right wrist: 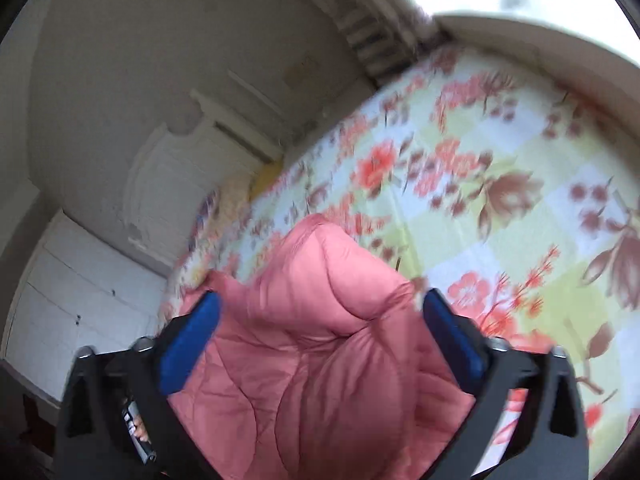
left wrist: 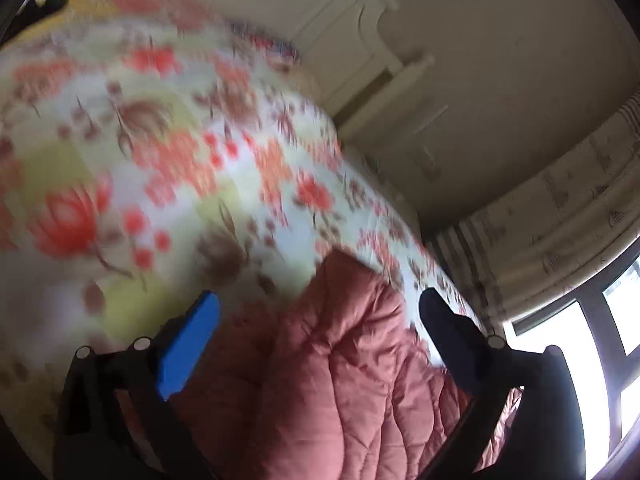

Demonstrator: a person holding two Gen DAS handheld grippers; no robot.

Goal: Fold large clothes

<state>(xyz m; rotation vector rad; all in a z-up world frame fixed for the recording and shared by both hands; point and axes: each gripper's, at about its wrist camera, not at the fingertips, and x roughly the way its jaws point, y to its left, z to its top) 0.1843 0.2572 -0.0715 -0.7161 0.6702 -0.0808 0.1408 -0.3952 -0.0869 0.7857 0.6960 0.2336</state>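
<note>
A pink quilted padded garment [left wrist: 336, 364] fills the space between the fingers of my left gripper [left wrist: 320, 340], which stands wide open around it, above a bed with a floral sheet [left wrist: 160, 152]. In the right wrist view the same pink garment [right wrist: 320, 344] bulges up between the fingers of my right gripper [right wrist: 322, 336], also wide open, with the blue pads [right wrist: 188, 348] apart from the fabric's sides. The garment lies bunched on the floral sheet [right wrist: 500, 208]. Both views are motion-blurred.
A cream wall and a white headboard [left wrist: 384, 92] lie beyond the bed. A striped curtain [left wrist: 552, 232] and a bright window [left wrist: 560, 360] are at the right. White drawers [right wrist: 80, 292] stand at the left in the right wrist view.
</note>
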